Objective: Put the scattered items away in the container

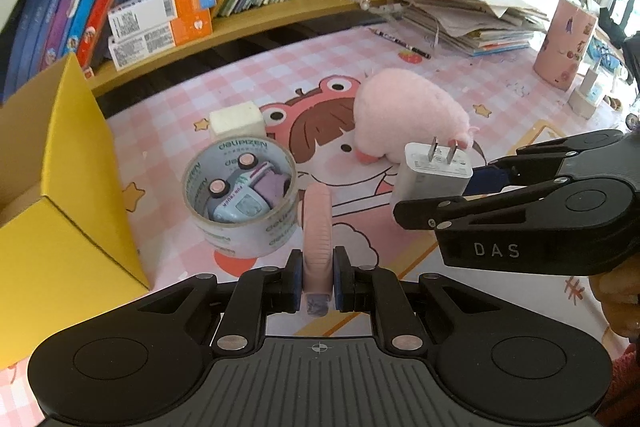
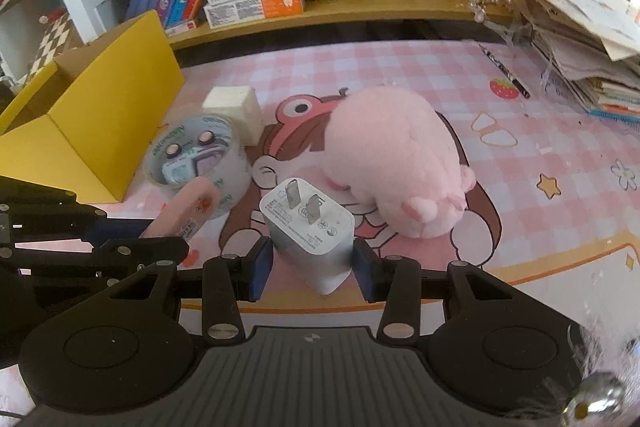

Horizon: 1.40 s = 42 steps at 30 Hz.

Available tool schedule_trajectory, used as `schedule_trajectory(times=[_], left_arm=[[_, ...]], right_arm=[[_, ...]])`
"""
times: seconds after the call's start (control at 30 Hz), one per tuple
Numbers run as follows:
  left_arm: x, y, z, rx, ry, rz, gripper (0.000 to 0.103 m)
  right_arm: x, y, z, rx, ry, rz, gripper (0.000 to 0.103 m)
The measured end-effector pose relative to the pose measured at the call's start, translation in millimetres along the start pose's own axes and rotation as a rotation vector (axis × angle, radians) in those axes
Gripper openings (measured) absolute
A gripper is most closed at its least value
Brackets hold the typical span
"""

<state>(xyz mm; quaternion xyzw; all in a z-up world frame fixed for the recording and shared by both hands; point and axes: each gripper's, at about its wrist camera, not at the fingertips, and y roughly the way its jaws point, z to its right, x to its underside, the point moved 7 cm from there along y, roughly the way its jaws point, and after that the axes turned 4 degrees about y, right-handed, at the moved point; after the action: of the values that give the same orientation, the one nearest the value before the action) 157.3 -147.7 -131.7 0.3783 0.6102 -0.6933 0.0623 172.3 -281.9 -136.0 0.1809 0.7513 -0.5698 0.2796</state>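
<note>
White two-pronged charger [image 2: 316, 231] gripped in right claw [image 2: 312, 263], slim pink case [image 1: 317, 223] clamped edgewise by left claw [image 1: 317, 281], yellow box [image 1: 60, 187] at surface's left edge.

White charger [image 2: 310, 239] prongs up; pink case [image 1: 317, 227] upright; yellow box [image 1: 68, 195] open.

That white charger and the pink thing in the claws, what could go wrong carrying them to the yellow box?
The white charger is gripped only near its lower end by the right gripper, so it might twist out. The left gripper pinches the pink eraser at one end. The tape roll sits close by and could get knocked.
</note>
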Motion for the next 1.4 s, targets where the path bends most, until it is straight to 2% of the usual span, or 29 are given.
schedule_trajectory(times=[0.83, 1.4], left_arm=[[18.6, -85.4, -9.7, -0.003, -0.037, 0.178, 0.014], [45.1, -127.6, -31.0, 0.03, -0.027, 0.252, 0.014]], right_arm=[[11.6, -66.6, -43.5, 0.048, -0.125, 0.093, 0.041], [23.7, -91.3, -93.3, 0.1, -0.172, 0.124, 0.041]])
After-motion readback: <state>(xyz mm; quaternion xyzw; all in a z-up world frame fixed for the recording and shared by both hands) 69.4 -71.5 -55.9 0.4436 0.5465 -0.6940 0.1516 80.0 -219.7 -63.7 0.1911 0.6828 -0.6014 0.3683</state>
